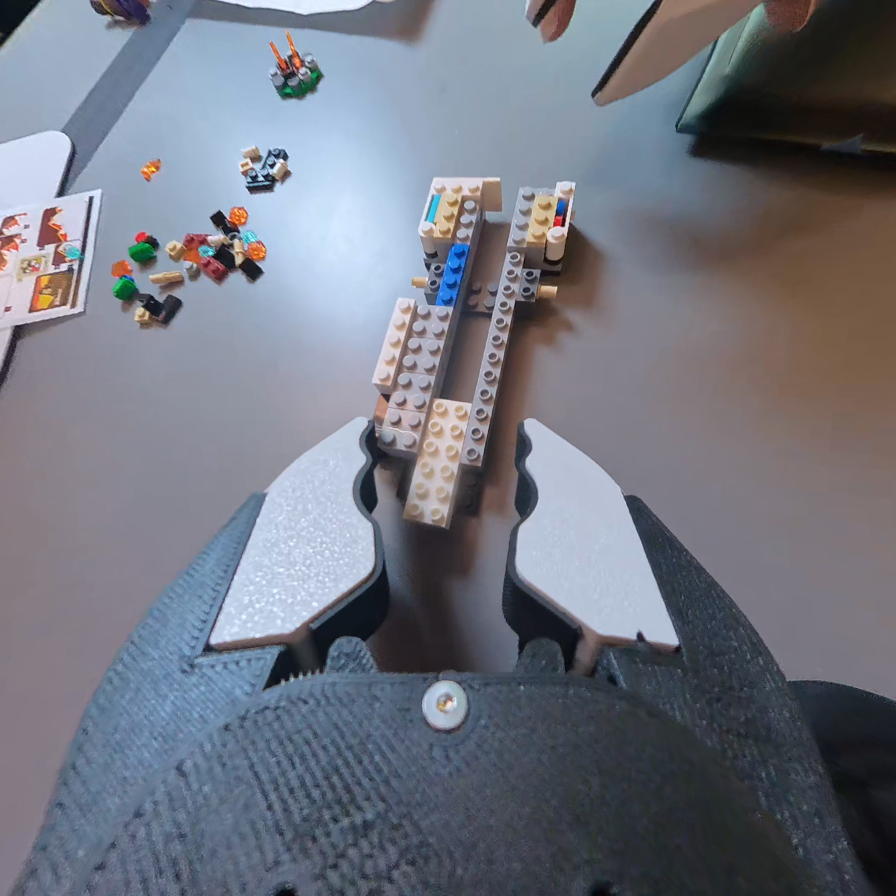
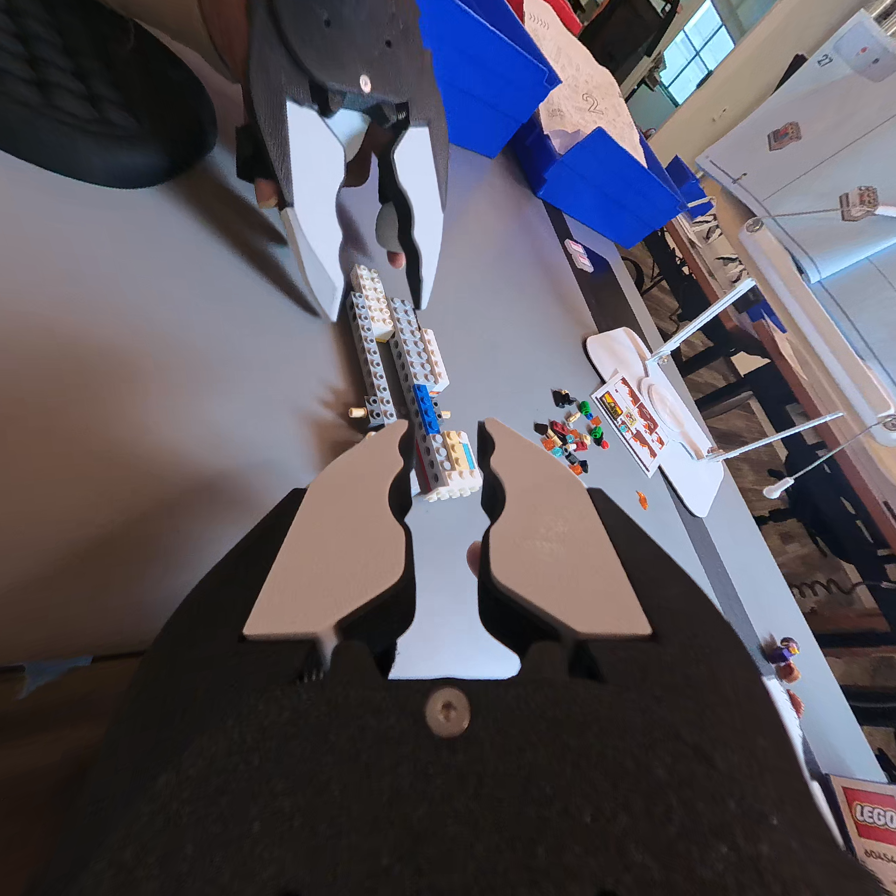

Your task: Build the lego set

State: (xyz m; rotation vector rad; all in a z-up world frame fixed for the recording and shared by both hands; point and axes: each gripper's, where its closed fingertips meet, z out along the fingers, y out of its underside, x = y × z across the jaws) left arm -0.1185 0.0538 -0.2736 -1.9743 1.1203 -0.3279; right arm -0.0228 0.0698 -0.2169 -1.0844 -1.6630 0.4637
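Grey worktop (image 1: 679, 388) mid-span: light, brittle lego build (image 1: 451, 339), best gripped at stiff ends, both tools (image 1: 443, 451) (image 2: 443, 436) spread apart, empty.

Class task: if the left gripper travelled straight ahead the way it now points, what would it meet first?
Probably the tan plate at the near end of the long lego build; it already lies between the open left gripper fingers. Height above it is unclear.

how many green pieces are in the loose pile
3 that I can make out, all at the sheet-side edge of the loose pile: one green piece by a red one, one nearer the camera, and a third clearer from the right wrist. More may be buried.
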